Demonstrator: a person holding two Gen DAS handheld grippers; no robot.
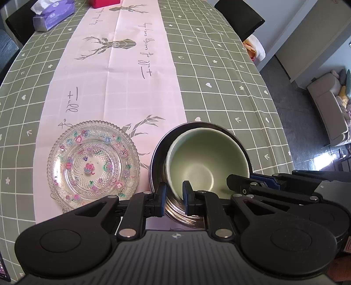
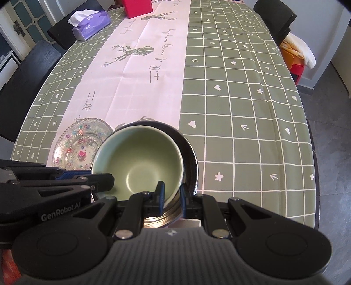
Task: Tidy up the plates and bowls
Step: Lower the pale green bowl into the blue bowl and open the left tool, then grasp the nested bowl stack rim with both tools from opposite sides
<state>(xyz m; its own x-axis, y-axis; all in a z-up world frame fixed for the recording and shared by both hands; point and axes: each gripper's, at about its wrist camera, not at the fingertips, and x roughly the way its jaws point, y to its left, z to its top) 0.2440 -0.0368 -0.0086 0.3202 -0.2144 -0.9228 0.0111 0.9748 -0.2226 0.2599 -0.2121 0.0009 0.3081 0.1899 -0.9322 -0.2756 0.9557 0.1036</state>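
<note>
A green bowl (image 1: pixel 197 160) sits tilted inside a steel bowl (image 1: pixel 156 162) on the table. My left gripper (image 1: pixel 174 197) is shut on the near rim of the green bowl, one finger inside and one outside. My right gripper (image 2: pixel 172 197) is shut on the near rims of the same bowls, one finger inside the green bowl (image 2: pixel 140 157), the other outside the steel bowl (image 2: pixel 190 157). A clear glass plate with flower prints (image 1: pixel 93 162) lies flat to the left of the bowls; it also shows in the right wrist view (image 2: pixel 81 146).
A green checked tablecloth with a pink runner (image 1: pixel 122 72) covers the table. A purple tissue box (image 1: pixel 52 15) and a red box (image 2: pixel 138 7) stand at the far end. Dark chairs (image 2: pixel 22 87) stand around. The table's right edge (image 2: pixel 311 140) drops to the floor.
</note>
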